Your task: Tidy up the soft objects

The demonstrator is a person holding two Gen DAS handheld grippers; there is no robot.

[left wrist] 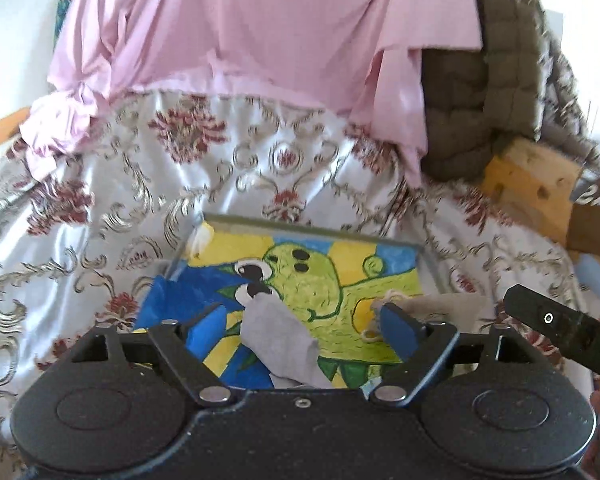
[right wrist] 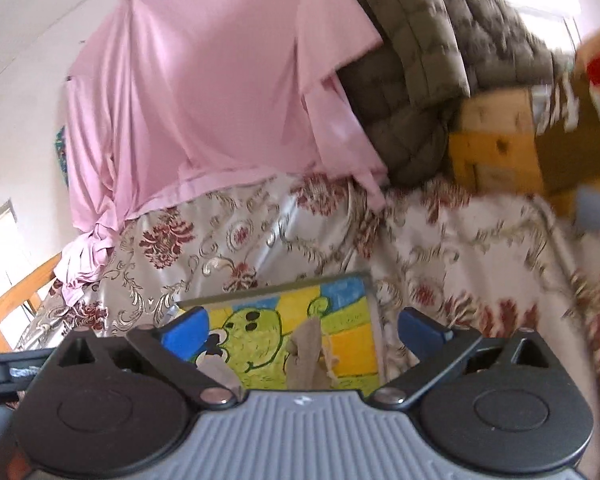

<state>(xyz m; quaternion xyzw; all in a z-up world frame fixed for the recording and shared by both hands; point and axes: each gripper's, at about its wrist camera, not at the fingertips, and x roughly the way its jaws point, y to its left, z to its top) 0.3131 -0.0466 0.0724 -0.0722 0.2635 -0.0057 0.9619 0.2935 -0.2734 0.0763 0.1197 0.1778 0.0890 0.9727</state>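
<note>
Release step looks done: grey pouch [left wrist: 278, 336] lies on the painted tray [left wrist: 396, 248], on the floral bedspread [left wrist: 100, 208]. Left gripper [left wrist: 320, 324] and right gripper [right wrist: 300, 326] both have jaws wide, holding nothing, the pouch loose below them. Both angle slightly down at the tray. Next, probably: pick another soft item, maybe the pink cloth [left wrist: 240, 32].

Both claws tilt downward with jaws spread wide: left claw [left wrist: 316, 320] and right claw [right wrist: 302, 326], neither gripping anything.
</note>
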